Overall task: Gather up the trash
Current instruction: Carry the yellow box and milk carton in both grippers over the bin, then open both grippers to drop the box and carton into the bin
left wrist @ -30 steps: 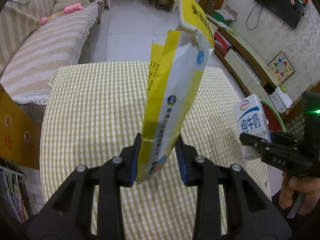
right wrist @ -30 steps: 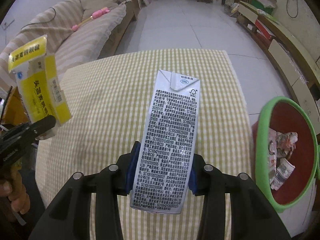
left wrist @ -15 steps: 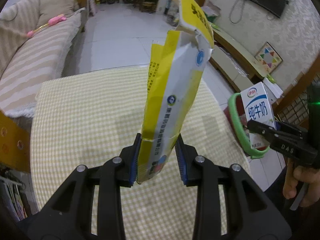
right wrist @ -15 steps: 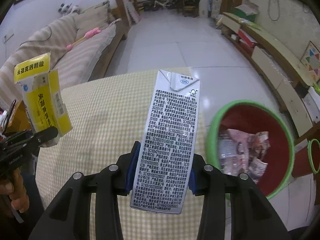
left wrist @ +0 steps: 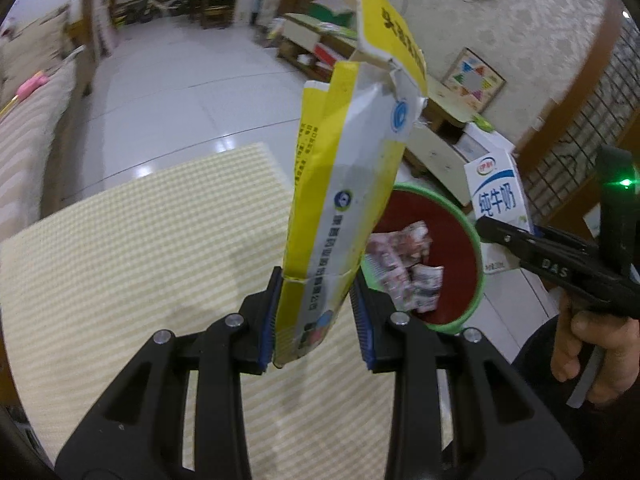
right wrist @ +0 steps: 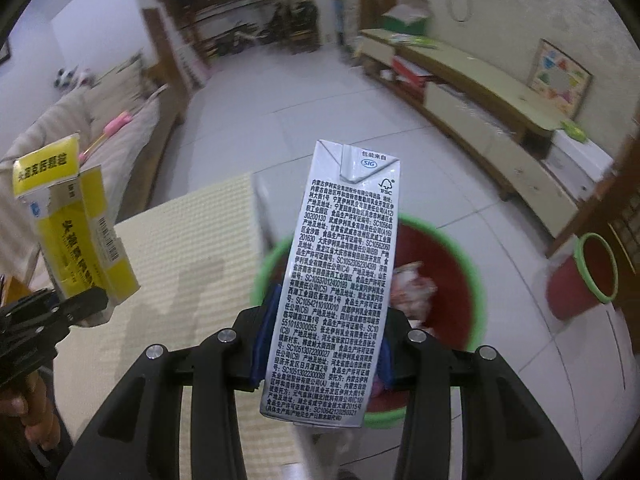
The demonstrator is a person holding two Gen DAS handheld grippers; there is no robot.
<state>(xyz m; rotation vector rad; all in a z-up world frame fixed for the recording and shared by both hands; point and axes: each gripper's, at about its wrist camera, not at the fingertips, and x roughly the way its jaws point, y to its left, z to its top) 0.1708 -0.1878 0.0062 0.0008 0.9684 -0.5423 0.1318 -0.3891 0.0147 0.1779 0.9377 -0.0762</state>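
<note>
While its blue pads press both sides of a torn yellow-and-white box (left wrist: 340, 216), the left gripper (left wrist: 316, 320) holds that box upright above the checked tablecloth (left wrist: 160, 264). The right gripper (right wrist: 320, 344) is clamped on a milk carton (right wrist: 340, 280), printed side toward its camera. At two o'clock from the left claw, past the table edge, stands a red bin with a green rim (left wrist: 478, 264), crumpled wrappers (left wrist: 404, 268) inside; a smaller red bucket (right wrist: 580, 280) sits at three o'clock from the carton.
</note>
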